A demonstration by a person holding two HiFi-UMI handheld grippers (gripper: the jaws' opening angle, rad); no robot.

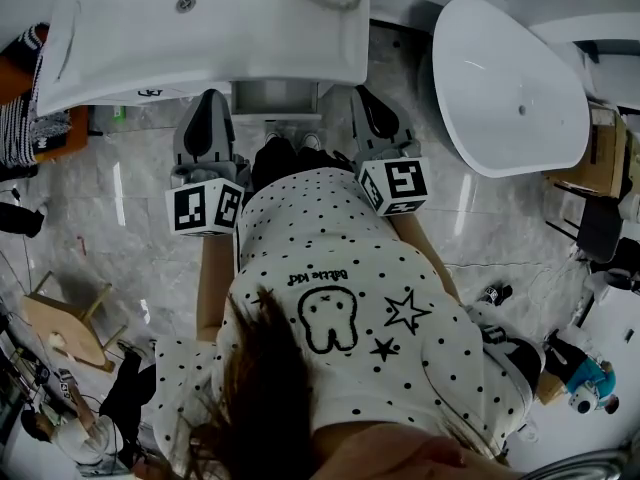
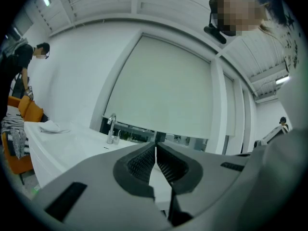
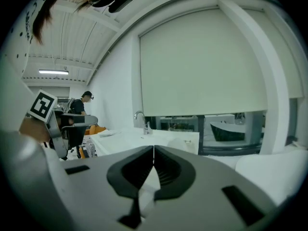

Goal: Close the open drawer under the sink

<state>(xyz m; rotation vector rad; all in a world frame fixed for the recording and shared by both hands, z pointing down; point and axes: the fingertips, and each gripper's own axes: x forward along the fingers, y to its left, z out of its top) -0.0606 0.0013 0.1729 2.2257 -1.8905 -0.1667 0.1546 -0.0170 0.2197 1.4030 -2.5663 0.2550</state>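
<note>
In the head view a white sink [image 1: 210, 28] fills the top. A grey drawer [image 1: 275, 98] sticks out a little from under its front edge. My left gripper [image 1: 208, 98] points at the sink front just left of the drawer, and my right gripper [image 1: 364, 94] just right of it. Both are shut with nothing between the jaws. The left gripper view has its shut gripper [image 2: 155, 149] level with the sink top [image 2: 72, 141] and faucet [image 2: 111, 134]. The right gripper view has its shut gripper [image 3: 153, 149] facing the sink top [image 3: 144, 138]. Neither gripper view shows the drawer.
A white freestanding bathtub [image 1: 510, 83] stands to the right of the sink. A wooden stool [image 1: 65, 323] is on the marble floor at the left. An orange seat [image 2: 21, 114] and a standing person [image 2: 21, 64] are beyond the sink's left end.
</note>
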